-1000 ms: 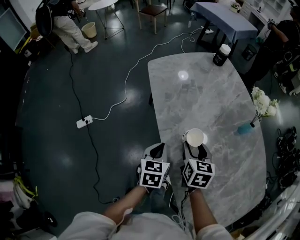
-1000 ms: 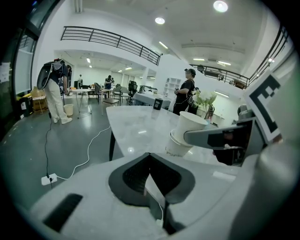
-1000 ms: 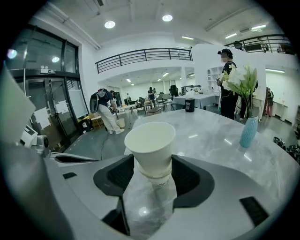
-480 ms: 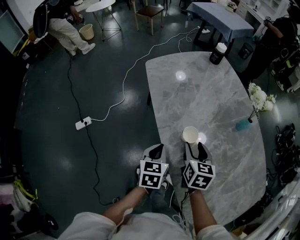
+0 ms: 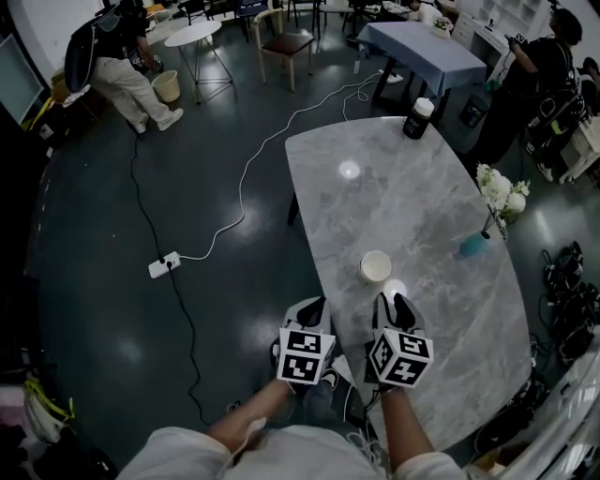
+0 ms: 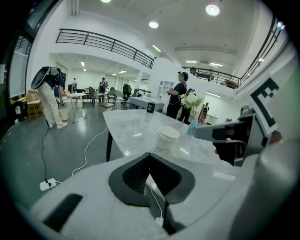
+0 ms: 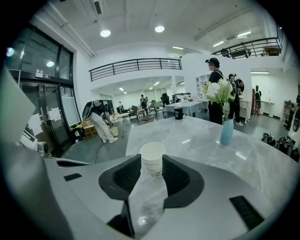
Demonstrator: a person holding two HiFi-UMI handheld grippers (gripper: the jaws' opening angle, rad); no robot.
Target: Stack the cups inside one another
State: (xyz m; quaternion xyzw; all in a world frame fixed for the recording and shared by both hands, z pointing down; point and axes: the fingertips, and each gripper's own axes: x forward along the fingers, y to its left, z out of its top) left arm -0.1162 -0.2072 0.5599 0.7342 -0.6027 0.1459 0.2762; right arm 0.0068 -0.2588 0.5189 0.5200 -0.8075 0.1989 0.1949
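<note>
the white paper cup is seen free at twelve o'clock of the right gripper, whose empty jaws have just been narrowed yet are kept parted. the left gripper is pressed together, likely unneeded.

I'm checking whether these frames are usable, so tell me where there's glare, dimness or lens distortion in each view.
Head view: dim overall with dark corners, and two lamp glare spots on the marble table, one right beside the paper cup. Left gripper view: strong fisheye bending, black corners, ceiling lamps blown out. Right gripper view: same fisheye rim, cup sharp, glare streaks on the tabletop.
</note>
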